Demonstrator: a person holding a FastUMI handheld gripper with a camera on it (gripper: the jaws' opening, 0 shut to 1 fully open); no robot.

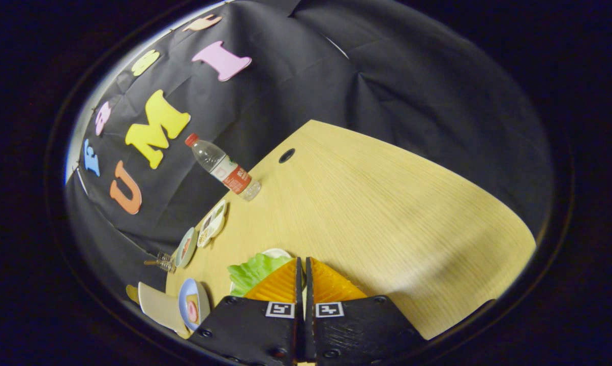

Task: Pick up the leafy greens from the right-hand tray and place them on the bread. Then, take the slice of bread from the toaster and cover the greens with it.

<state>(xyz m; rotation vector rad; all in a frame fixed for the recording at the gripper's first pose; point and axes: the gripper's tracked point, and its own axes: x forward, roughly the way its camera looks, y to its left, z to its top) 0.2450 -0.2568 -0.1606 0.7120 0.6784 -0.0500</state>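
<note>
The view is tilted over a light wooden table point(387, 213). My gripper point(302, 264) has its two fingers pressed together, with only a thin slit between them and nothing visible in it. The leafy greens point(255, 272), pale green and ruffled, lie just left of the fingertips on a white plate point(276, 251); the left finger hides their near part. I cannot tell whether the greens touch the fingers. Further left, at the table's edge, stands a cream box-shaped object point(158, 305), perhaps the toaster, with a tan piece point(131, 292) poking out beside it.
A blue-rimmed plate point(191, 302) with something pink stands next to the cream object. Along the table's far edge are a small plate point(186, 246), a divided white tray point(212, 223), a small glass item point(164, 262) and a water bottle point(223, 169). A cable hole point(286, 155) lies beyond.
</note>
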